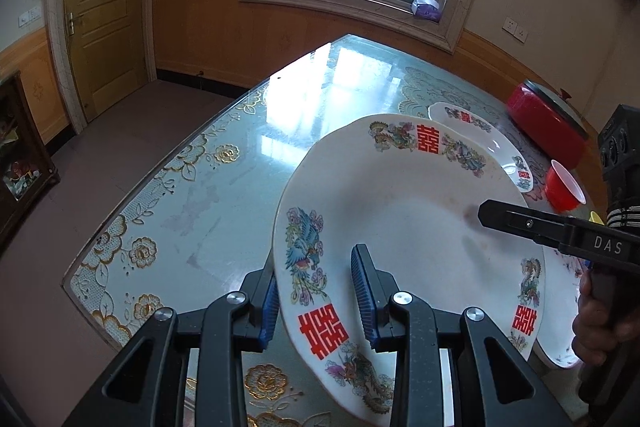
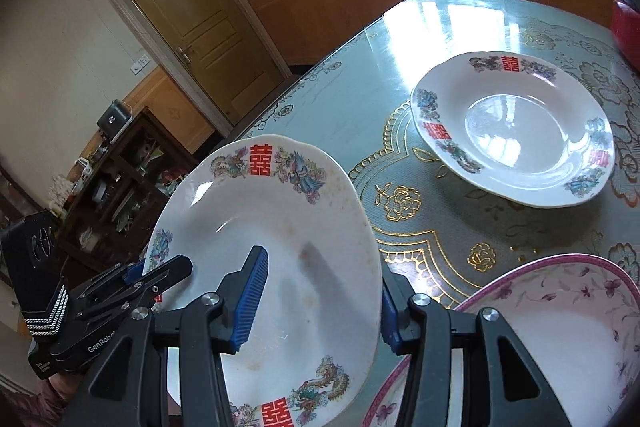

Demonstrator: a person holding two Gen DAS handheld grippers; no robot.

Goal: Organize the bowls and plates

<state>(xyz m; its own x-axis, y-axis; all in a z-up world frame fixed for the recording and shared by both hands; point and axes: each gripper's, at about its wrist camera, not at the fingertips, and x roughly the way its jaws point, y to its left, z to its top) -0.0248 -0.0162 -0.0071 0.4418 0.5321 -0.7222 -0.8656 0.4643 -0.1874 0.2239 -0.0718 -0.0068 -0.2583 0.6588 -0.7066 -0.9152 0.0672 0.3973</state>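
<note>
A white plate with red double-happiness marks and phoenix prints (image 1: 400, 227) is held tilted above the table between both grippers. My left gripper (image 1: 316, 291) straddles its near left rim, blue pads on either side. My right gripper (image 2: 320, 303) straddles the opposite rim of the same plate (image 2: 280, 247); its black finger (image 1: 520, 223) lies across the plate face in the left wrist view. A second matching plate (image 2: 516, 131) lies flat on the table farther away, also in the left wrist view (image 1: 480, 131). A pink-rimmed floral plate (image 2: 560, 339) lies under the right gripper.
The table (image 1: 224, 195) has a glass top over a floral cloth. A red pot (image 1: 548, 123) and a red cup (image 1: 564, 187) stand at the right. A dark cabinet (image 2: 116, 195) and a door (image 2: 200, 23) lie beyond the table's left edge.
</note>
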